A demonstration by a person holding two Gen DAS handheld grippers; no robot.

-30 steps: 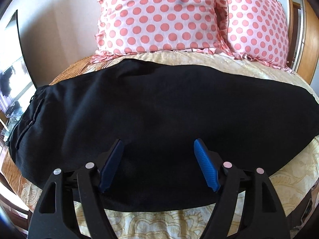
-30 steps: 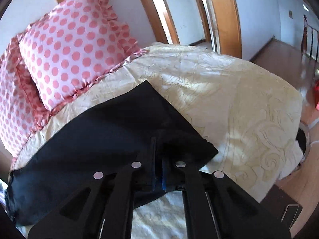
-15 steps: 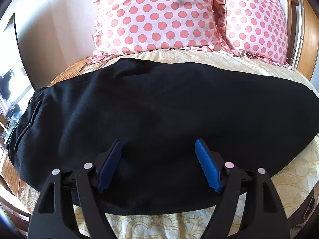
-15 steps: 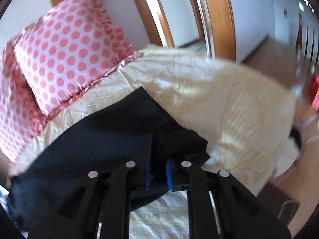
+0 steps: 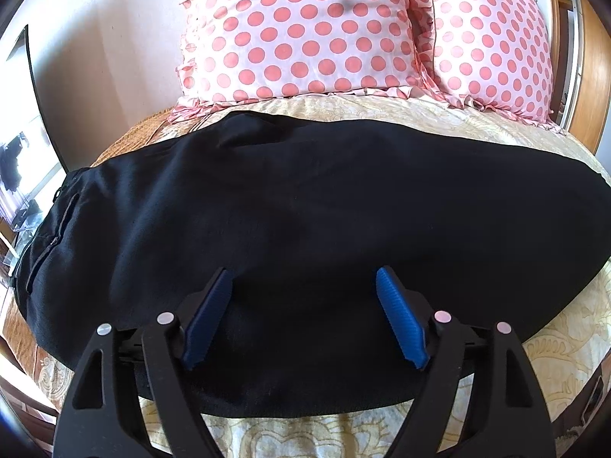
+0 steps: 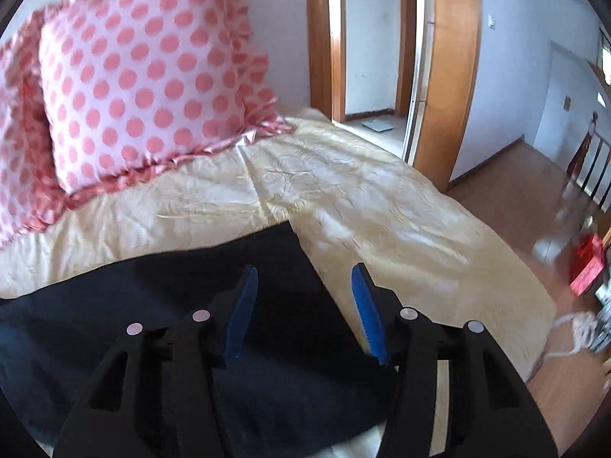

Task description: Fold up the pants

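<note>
The black pants (image 5: 305, 229) lie flat across the bed, folded lengthwise, waist and pocket at the left. My left gripper (image 5: 305, 278) is open and empty, hovering over the near edge of the pants' middle. In the right wrist view the leg-hem end of the pants (image 6: 191, 305) lies flat on the bedspread. My right gripper (image 6: 303, 271) is open and empty above the hem corner, with the right finger over bare bedspread.
Two pink polka-dot pillows (image 5: 301, 30) (image 6: 145, 87) stand at the headboard. The yellow patterned bedspread (image 6: 382, 210) extends right of the pants to the bed edge. A wooden door frame (image 6: 450, 76) and wooden floor (image 6: 534, 206) lie beyond. A mirror (image 5: 23, 145) stands at the left.
My right gripper opened and let go of the pants' hem corner, which now lies flat, and it lifted away. The left gripper stayed open and shifted slightly.
</note>
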